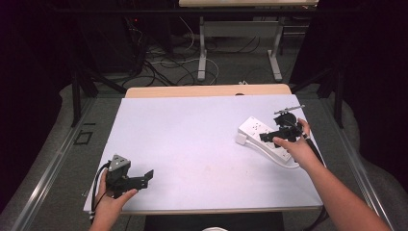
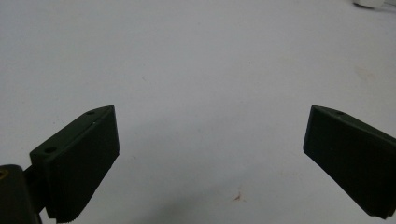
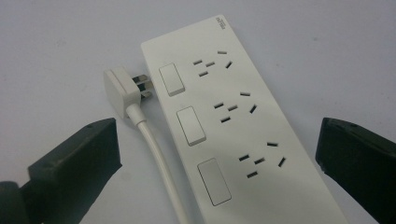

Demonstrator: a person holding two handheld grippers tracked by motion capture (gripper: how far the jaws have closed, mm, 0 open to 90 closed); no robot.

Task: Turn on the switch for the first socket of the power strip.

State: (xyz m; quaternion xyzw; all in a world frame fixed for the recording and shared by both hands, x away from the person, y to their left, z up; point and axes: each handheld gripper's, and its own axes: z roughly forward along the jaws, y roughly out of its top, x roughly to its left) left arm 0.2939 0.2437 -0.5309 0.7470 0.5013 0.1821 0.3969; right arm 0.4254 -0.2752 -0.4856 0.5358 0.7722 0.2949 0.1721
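White table sheet (image 1: 192, 144), dark room behind. Power strip (image 3: 243, 121) far right, long axis near-to-far beneath right gripper (image 1: 285, 131): jaws fully spread, straddling, holding nothing; plug (image 3: 120, 89) beside strip. Left gripper (image 2: 210, 154) near left, well apart, open, empty.

A lab: black curtains (image 1: 29, 72) flank the white-topped table (image 1: 192, 144), with cables (image 1: 163, 67) tangled on the floor behind it.
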